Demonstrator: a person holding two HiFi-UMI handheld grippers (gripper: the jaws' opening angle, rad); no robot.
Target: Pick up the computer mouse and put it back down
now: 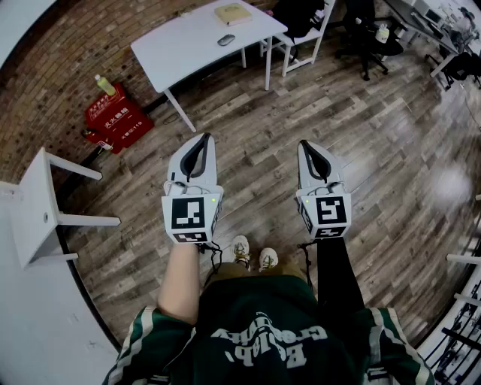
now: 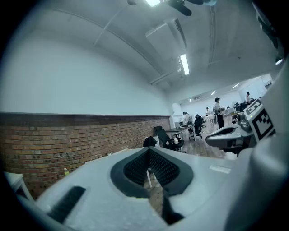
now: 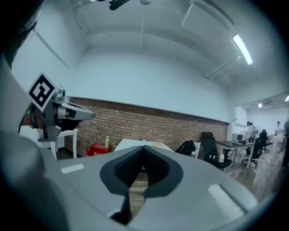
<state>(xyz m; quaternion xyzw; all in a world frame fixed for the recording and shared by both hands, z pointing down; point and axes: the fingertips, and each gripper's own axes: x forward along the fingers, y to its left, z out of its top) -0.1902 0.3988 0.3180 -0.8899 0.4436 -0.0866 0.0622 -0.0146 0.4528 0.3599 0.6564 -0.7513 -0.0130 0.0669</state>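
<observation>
The grey computer mouse (image 1: 226, 40) lies on a white table (image 1: 188, 41) at the far end of the room, well ahead of both grippers. My left gripper (image 1: 204, 138) is held level over the wooden floor, its jaws closed tip to tip with nothing between them. My right gripper (image 1: 304, 143) hangs beside it in the same pose, also shut and empty. In the left gripper view the dark pads (image 2: 135, 167) meet at the tip. The right gripper view shows the table's edge (image 3: 131, 144) just above the closed jaws; I cannot make out the mouse there.
A tan book (image 1: 233, 13) lies on the table beyond the mouse. A red crate (image 1: 116, 120) with a bottle (image 1: 105, 84) sits by the brick wall. A white chair (image 1: 301, 37), a black office chair (image 1: 364, 34) and a white stool (image 1: 37, 210) stand around.
</observation>
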